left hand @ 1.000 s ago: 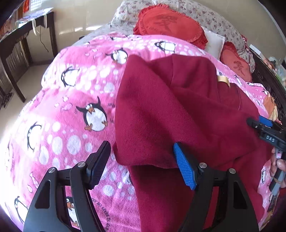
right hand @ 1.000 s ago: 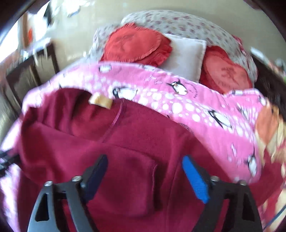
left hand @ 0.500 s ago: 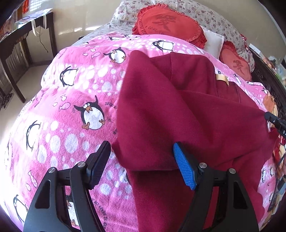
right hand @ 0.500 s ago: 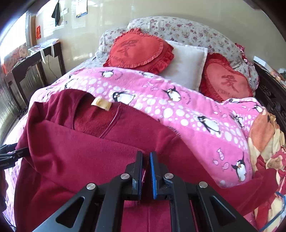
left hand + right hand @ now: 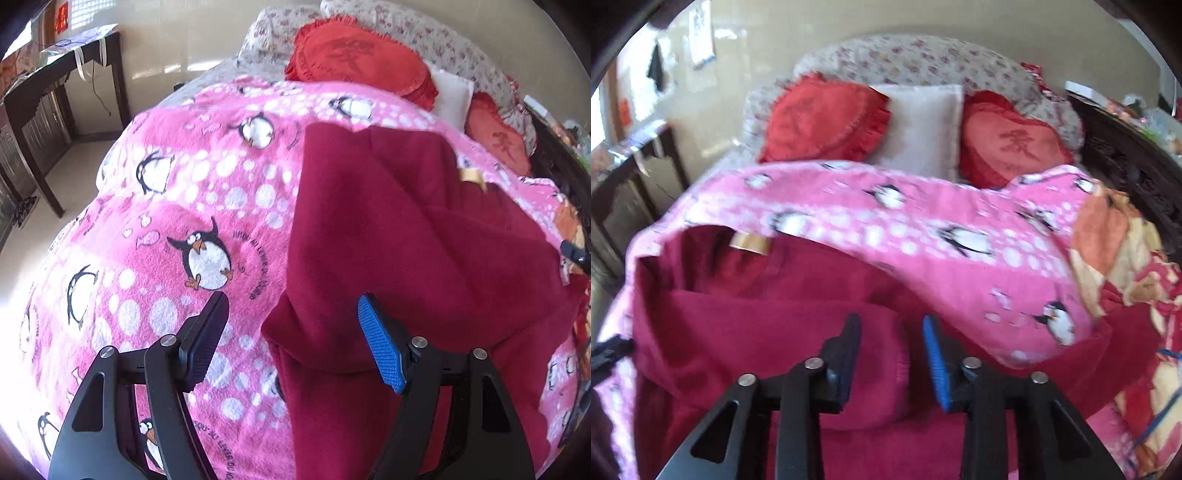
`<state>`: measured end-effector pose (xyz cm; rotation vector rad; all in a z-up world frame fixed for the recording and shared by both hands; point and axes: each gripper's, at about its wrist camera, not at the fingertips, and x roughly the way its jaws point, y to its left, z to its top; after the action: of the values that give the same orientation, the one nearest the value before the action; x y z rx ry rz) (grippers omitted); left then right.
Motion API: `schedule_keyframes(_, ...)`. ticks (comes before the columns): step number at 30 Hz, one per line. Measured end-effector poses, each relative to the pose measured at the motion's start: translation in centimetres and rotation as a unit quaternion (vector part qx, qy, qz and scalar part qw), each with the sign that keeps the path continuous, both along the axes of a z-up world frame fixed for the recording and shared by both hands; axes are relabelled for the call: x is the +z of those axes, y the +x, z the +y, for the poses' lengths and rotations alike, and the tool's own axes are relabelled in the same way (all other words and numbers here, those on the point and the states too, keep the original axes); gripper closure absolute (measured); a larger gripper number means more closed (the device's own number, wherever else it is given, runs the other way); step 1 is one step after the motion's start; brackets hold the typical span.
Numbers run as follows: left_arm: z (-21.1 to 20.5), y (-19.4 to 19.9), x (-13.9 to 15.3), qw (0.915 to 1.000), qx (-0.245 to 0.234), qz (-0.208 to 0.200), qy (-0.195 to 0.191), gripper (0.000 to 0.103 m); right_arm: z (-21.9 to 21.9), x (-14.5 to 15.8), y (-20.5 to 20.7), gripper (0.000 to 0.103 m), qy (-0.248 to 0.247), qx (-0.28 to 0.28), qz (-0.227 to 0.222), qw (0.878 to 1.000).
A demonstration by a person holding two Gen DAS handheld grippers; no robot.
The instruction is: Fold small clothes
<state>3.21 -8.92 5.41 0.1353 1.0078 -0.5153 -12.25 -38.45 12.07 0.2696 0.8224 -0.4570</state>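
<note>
While the left tongs [image 5: 291, 343] are held wide apart and empty over the blanket [image 5: 177, 206], the right tongs [image 5: 892, 354], just reopening, are seen partly parted with nothing pinched. A red garment [image 5: 768, 325] is spread on the bed, below the cushions [image 5: 827, 118].

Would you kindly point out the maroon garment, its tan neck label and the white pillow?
maroon garment [image 5: 406, 240], left wrist view, middle of folded cloth.
tan neck label [image 5: 750, 242], right wrist view, label's centre.
white pillow [image 5: 919, 125], right wrist view, pillow's face.
</note>
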Motion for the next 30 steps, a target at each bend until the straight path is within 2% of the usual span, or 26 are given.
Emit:
schedule_keyframes(2, 0.2, 0.5, -0.9, 0.9998, 0.014, 0.015, 0.004, 0.03, 2.5, 0.0, 2.3, 0.064, 0.014, 0.069, 0.001, 0.997)
schedule_keyframes(7, 0.8, 1.0, -1.4, 0.9995, 0.024, 0.017, -0.008, 0.03, 8.6, -1.4, 8.3, 0.064, -0.025, 0.195, 0.016, 0.98)
schedule_keyframes(13, 0.9, 1.6, -1.5, 0.9995, 0.026, 0.015, -0.009, 0.03, 11.4, -4.8, 13.8, 0.064, -0.034, 0.261, 0.062, 0.963)
schedule_keyframes(14, 0.9, 1.5, -1.5, 0.9996, 0.024, 0.012, -0.007, 0.03, 11.8, -5.2, 14.1, 0.067, -0.04, 0.269, 0.068, 0.96)
schedule_keyframes(15, 0.9, 1.4, -1.5, 0.9997, 0.021, 0.009, -0.005, 0.03, 12.3, -5.2, 14.2, 0.077, -0.052, 0.28, 0.07, 0.956)
schedule_keyframes(16, 0.9, 1.6, -1.6, 0.9998, 0.019, 0.007, -0.005, 0.03, 12.7, -5.4, 14.4, 0.1, -0.061, 0.287, 0.076, 0.953)
schedule_keyframes(19, 1.0, 1.6, -1.7, 0.9997, 0.019, 0.004, -0.011, 0.03, 12.9, -4.6, 13.8, 0.1, -0.091, 0.281, 0.064, 0.953)
schedule_keyframes(23, 0.5, 1.6, -1.9, 0.9998, 0.019, -0.005, -0.004, 0.028, 11.1, -5.0, 14.6, 0.1, -0.072, 0.223, 0.061, 0.97)
schedule_keyframes(25, 0.3, 1.6, -1.7, 0.9998, 0.015, -0.003, 0.008, 0.028, 11.0, -5.3, 14.7, 0.1, -0.069, 0.21, 0.053, 0.974)
schedule_keyframes(28, 0.6, 1.6, -0.6, 0.9997, 0.025, 0.001, 0.005, 0.028, 11.0, -4.0, 13.4, 0.093, -0.054, 0.207, 0.062, 0.975)
schedule_keyframes(30, 1.1, 1.3, 0.5, 0.9993, 0.031, -0.004, -0.019, 0.028, 10.6, -2.9, 10.8, 0.085, -0.044, 0.193, 0.047, 0.979)
